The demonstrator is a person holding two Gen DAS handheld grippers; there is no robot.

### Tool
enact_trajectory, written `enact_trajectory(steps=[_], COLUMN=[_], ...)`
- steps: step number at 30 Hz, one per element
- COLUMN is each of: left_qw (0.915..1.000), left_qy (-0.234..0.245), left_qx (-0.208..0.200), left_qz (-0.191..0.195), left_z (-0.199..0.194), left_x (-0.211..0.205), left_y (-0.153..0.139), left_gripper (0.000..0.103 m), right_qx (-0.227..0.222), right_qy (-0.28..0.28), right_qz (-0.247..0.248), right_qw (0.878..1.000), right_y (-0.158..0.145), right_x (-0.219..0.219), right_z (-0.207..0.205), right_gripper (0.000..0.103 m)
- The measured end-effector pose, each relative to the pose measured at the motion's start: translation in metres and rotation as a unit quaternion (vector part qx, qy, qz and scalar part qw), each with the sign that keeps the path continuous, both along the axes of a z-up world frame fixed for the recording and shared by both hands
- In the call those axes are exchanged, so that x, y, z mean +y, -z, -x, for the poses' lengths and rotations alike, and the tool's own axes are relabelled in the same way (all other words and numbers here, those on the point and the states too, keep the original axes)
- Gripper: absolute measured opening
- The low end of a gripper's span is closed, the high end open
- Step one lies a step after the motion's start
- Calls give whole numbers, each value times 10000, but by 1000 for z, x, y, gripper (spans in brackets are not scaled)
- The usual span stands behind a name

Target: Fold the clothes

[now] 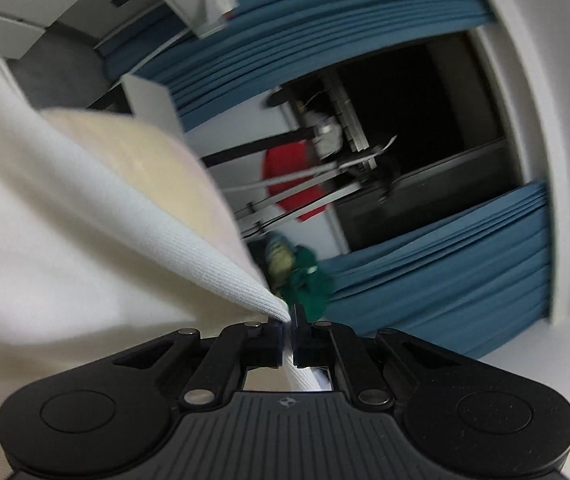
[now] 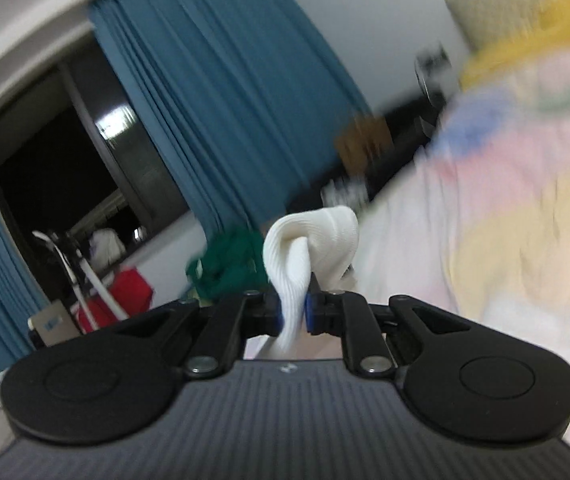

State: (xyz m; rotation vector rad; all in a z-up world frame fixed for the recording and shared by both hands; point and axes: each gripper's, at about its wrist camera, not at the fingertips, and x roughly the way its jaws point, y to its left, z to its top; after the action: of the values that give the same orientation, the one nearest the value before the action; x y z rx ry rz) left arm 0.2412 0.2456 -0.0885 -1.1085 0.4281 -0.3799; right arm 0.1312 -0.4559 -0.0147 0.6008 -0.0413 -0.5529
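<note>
Left gripper (image 1: pixel 289 318) was pinched on a corner of the white garment (image 1: pixel 85 240), jaws nearly together with ribbed cloth caught between them and a strip running back under the fingers. From the pinch the fabric fanned out up and left, taut, filling the left side of the left wrist view; a pale yellow-pink print showed through near its upper edge.

Right gripper (image 2: pixel 293 314) was clamped on a bunched fold of the same white garment (image 2: pixel 309 240), the ribbed edge curling over above the blue pads (image 2: pixel 309 316). The rest of the cloth spread right, blurred, with pink, yellow and blue print patches. Garment was held up in the air between both grippers, not lying on any surface.

Behind: blue curtains (image 2: pixel 221 92) either side of a dark window (image 2: pixel 57 168). A green cloth heap (image 2: pixel 229 264) sat just past the right gripper's tips; also seen in the left view (image 1: pixel 305 280). A red item (image 2: pixel 125 292) near a white-tubed rack (image 2: pixel 85 276), left of the green heap. Background blurred, details unclear.
</note>
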Motion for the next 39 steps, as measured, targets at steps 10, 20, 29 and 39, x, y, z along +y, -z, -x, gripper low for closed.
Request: enact_trajectory(steps=[10,20,29,39], left_qw=[9992,9999,9998,9897], left_qy=[76,-15,-13,150], left_qx=[373,152,-77,567], left_qz=[86,-7,-158,-1308], left_z=[-6,5,-8,-114], left_x=[-10,-9,-3,-34], left_y=[21,12,-21,0], left_gripper=[4,4,4,5], right_qx=[791,730,-179,1002], right_qy=[406,466,457,234], right_qz=[-601,-819,372,399], right_qw=[9942,9929,9981,9939], right_y=[30,31,-24,20], right_x=[-24,-16,29,-7], right_z=[-8,0,11,-186], right_gripper=[13,13,13,13])
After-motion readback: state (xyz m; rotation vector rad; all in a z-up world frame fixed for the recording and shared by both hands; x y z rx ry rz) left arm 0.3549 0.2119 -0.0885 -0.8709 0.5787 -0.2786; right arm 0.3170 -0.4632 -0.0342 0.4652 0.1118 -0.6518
